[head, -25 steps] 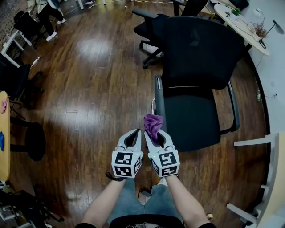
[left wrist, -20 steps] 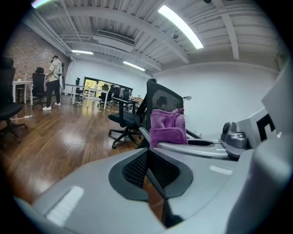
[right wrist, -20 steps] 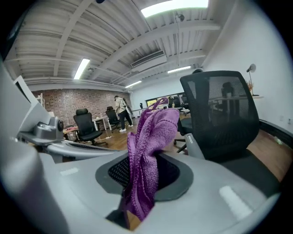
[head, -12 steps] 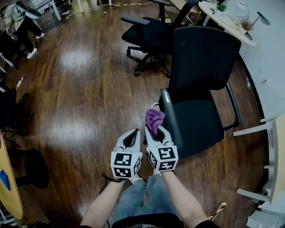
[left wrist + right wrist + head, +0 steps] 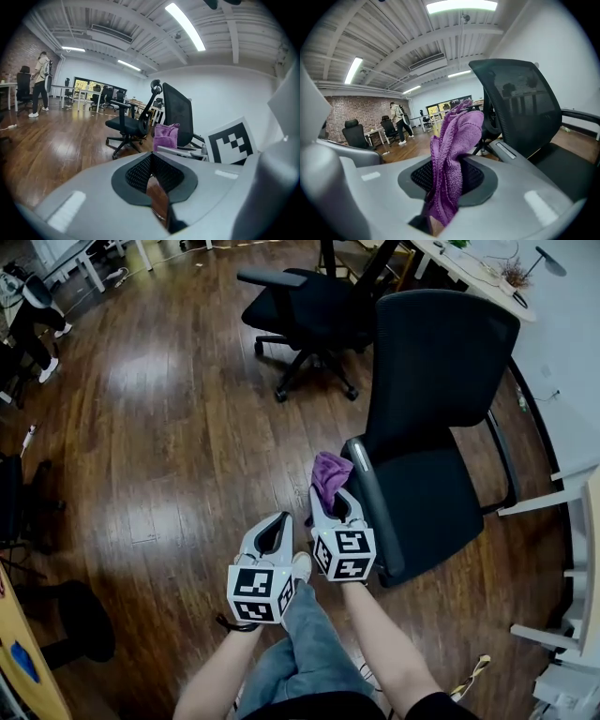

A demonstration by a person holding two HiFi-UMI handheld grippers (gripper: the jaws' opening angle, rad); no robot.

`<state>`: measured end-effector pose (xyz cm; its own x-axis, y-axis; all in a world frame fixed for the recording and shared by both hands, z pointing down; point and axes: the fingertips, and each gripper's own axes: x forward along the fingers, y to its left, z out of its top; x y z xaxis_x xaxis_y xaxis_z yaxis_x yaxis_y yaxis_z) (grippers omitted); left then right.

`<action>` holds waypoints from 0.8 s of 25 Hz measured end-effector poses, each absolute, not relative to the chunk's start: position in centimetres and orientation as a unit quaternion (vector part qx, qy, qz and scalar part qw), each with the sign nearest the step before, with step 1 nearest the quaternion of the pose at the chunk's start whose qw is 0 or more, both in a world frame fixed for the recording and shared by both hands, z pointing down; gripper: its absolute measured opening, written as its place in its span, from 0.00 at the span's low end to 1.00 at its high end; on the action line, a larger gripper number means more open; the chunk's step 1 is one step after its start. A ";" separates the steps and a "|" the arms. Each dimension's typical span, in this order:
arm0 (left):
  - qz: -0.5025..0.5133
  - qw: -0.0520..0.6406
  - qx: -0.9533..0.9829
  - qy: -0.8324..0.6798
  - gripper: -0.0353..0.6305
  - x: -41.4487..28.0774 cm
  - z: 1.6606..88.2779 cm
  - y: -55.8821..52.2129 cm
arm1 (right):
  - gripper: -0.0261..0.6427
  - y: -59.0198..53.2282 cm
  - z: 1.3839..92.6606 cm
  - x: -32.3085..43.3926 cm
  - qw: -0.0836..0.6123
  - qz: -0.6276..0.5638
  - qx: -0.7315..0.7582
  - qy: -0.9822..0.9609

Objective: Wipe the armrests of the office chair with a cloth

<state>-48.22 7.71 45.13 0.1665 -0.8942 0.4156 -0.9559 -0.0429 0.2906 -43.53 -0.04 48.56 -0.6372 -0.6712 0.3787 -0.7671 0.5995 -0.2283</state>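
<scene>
The black office chair (image 5: 441, 371) stands at the right of the head view. Its grey-topped near armrest (image 5: 375, 512) runs toward me, and the far armrest (image 5: 506, 465) sits beyond the seat. My right gripper (image 5: 328, 495) is shut on a purple cloth (image 5: 328, 474), which sticks up just left of the near armrest's far end. In the right gripper view the cloth (image 5: 454, 150) hangs from the shut jaws, with the armrest (image 5: 511, 152) and mesh back (image 5: 520, 103) to its right. To the left, my left gripper (image 5: 278, 519) is shut and holds nothing.
A second black office chair (image 5: 300, 306) stands behind on the wood floor (image 5: 169, 427). A white desk (image 5: 478, 273) is at the top right, a white frame (image 5: 562, 493) at the right edge. A person (image 5: 33, 306) is far left. My legs and a shoe (image 5: 300, 566) are below the grippers.
Both grippers have come nearer the chair. The purple cloth now stands right beside the near armrest's far end. Both grippers stay shut.
</scene>
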 end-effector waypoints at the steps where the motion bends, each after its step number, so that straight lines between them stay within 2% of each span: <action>1: 0.065 0.255 0.722 -0.639 0.06 -48.4 45.5 7.0 | 0.19 -0.9 49.1 -43.8 0.128 0.191 0.412 -0.882; 13: 0.107 0.267 0.750 -0.595 0.06 -48.0 49.2 -2.0 | 0.19 -8.4 54.6 -43.4 0.145 0.230 0.462 -0.844; 20: 0.109 0.282 0.750 -0.588 0.06 -48.0 50.8 -1.1 | 0.19 -7.9 55.3 -42.3 0.149 0.230 0.474 -0.837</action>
